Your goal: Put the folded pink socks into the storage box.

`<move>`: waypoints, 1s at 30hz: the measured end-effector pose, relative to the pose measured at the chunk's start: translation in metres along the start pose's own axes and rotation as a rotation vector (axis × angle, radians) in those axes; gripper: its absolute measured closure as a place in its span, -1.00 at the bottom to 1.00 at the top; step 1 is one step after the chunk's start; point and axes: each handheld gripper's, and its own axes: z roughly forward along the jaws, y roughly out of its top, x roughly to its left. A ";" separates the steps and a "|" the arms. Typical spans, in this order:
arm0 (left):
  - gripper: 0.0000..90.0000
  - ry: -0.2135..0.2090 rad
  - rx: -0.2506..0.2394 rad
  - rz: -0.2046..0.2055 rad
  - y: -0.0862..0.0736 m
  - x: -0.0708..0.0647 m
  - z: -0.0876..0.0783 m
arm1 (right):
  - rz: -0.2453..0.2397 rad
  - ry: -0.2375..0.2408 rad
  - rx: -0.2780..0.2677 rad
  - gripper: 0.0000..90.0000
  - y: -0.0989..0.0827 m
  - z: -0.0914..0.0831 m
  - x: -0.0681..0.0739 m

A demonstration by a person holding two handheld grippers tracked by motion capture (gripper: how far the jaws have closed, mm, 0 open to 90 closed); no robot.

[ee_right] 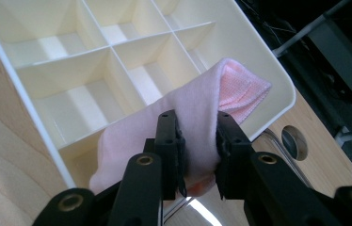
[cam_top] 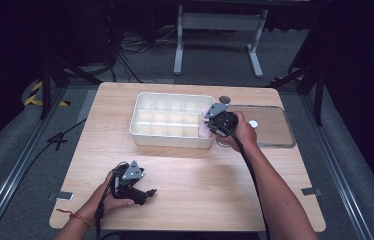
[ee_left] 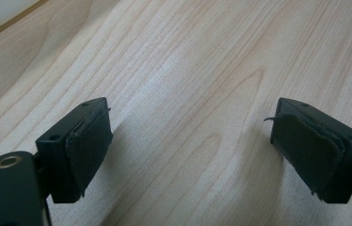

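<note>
A white divided organiser tray [cam_top: 142, 131] sits at the middle of the wooden table. My right gripper [cam_top: 209, 125] hovers at the tray's right end, shut on a folded pink cloth [ee_right: 197, 117] that droops over the corner compartments [ee_right: 132, 75]. The cloth [cam_top: 205, 131] shows as a pale pink patch against the tray's right wall. My left gripper [cam_top: 147, 195] rests near the table's front left, jaws wide open over bare wood [ee_left: 188, 94], with nothing between them. The black pads [ee_left: 89, 150] stand far apart.
A clear flat lid or tray [cam_top: 271, 125] with a small white round thing [cam_top: 253, 123] lies right of the organiser. A round cable hole [cam_top: 224, 99] sits behind it. Table legs and cables lie on the floor beyond the far edge.
</note>
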 end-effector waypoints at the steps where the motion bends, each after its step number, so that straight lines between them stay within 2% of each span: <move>1: -0.71 0.000 0.000 0.000 0.000 0.000 0.000 | 0.001 0.004 0.001 0.65 -0.001 0.001 0.001; 13: -0.71 0.000 0.000 0.000 0.000 0.000 0.000 | -0.016 0.060 0.014 0.64 -0.004 0.004 0.004; 24: -0.71 0.000 0.000 0.000 0.000 0.000 0.000 | -0.064 0.144 0.089 0.64 -0.004 0.015 0.009; 30: -0.71 0.000 0.001 0.000 0.000 0.000 0.000 | -0.031 0.181 0.118 0.64 -0.004 0.019 0.004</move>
